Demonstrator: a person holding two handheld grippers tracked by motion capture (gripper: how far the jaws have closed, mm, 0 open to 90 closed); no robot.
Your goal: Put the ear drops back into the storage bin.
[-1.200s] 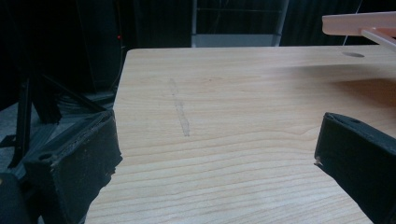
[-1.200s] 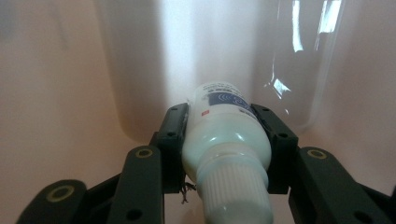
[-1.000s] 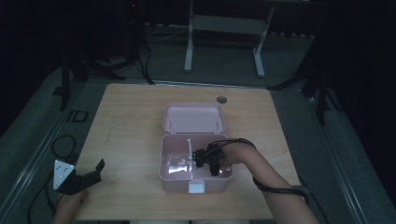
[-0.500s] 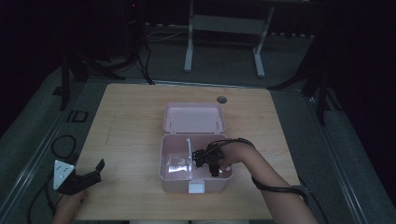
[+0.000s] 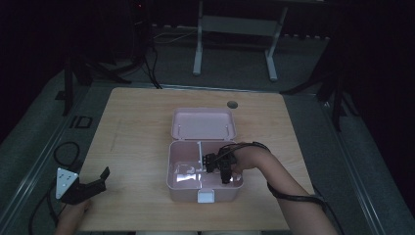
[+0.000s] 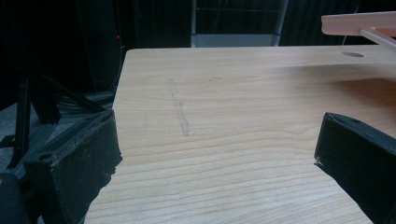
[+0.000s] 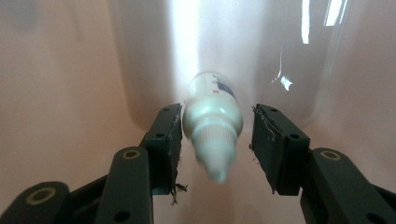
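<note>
Wooden table (image 5: pixel 137 142) carried an open pink box (image 5: pixel 204 169). Right gripper (image 7: pixel 215 140) fingers stood apart around a small white bottle (image 7: pixel 212 123) inside it. Left gripper (image 6: pixel 215 154) fingers were spread wide over bare table.

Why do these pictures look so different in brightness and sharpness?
High view: dim, dark surroundings, glare patch inside the pink box. Left gripper view: evenly lit, sharp wood grain on the table. Right gripper view: bright streak on the box wall, small bottle close and blurred.
</note>
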